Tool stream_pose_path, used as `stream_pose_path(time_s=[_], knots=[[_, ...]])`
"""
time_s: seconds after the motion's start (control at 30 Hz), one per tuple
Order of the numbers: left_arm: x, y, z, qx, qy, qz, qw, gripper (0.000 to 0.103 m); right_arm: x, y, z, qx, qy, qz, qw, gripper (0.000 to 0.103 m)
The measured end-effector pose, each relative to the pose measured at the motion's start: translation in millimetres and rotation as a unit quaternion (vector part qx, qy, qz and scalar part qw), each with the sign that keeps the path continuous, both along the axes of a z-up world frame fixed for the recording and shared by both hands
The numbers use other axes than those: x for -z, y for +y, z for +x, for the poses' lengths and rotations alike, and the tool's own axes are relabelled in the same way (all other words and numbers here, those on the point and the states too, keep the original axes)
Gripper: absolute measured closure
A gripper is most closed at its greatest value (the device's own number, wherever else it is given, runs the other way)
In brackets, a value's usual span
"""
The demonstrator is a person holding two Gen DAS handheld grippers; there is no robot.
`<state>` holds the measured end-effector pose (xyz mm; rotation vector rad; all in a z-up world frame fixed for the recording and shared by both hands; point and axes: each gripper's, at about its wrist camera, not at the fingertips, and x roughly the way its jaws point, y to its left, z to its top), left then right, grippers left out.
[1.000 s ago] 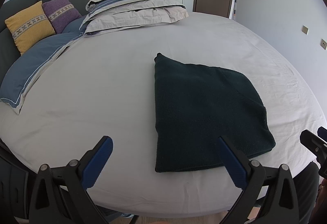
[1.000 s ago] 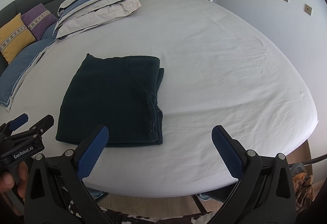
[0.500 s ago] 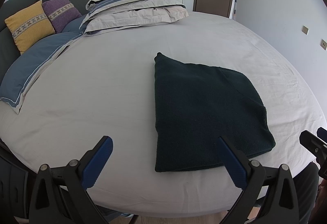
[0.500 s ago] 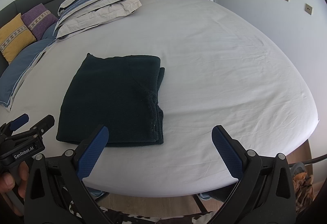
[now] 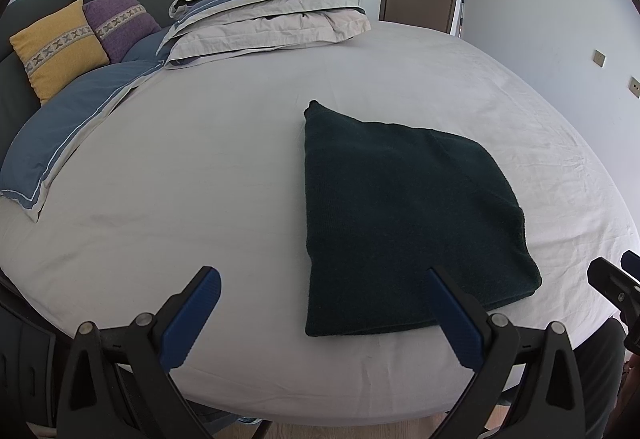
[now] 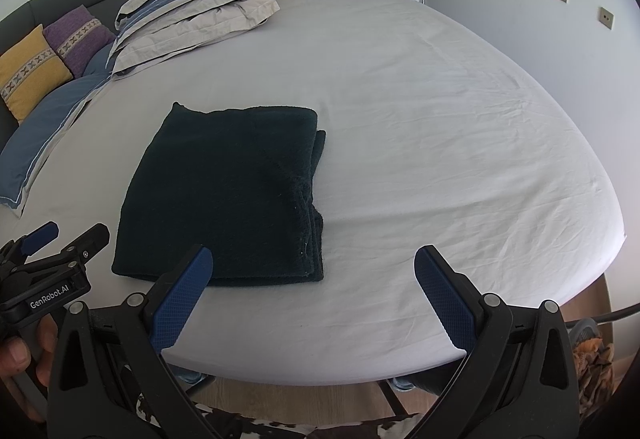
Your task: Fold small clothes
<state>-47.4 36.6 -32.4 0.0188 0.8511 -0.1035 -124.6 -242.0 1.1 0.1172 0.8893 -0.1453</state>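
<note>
Dark, soft folded knit garment (image 6: 224,191) is lying limp on the bed (image 6: 440,119), likely best pinched at its layered right edge, while both grippers' fingers (image 5: 192,315) (image 6: 180,303) are hovering spread and empty.

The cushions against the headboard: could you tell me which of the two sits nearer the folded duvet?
The purple cushion. It sits between the yellow cushion and the folded duvet, while the yellow one is farther out toward the left.

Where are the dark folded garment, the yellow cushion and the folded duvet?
dark folded garment (image 6: 224,191), right wrist view, middle of top layer
yellow cushion (image 5: 60,49), left wrist view, patterned band
folded duvet (image 5: 272,15), left wrist view, middle of the stack
</note>
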Motion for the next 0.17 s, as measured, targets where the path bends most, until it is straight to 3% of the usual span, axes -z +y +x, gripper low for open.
stream_pose_path(time_s=[0.17], knots=[[1.9, 2.7, -2.5, -0.003, -0.004, 0.0, 1.0, 0.0, 1.2, -2.0, 0.8, -0.003, 0.002, 0.003, 1.0, 0.0]])
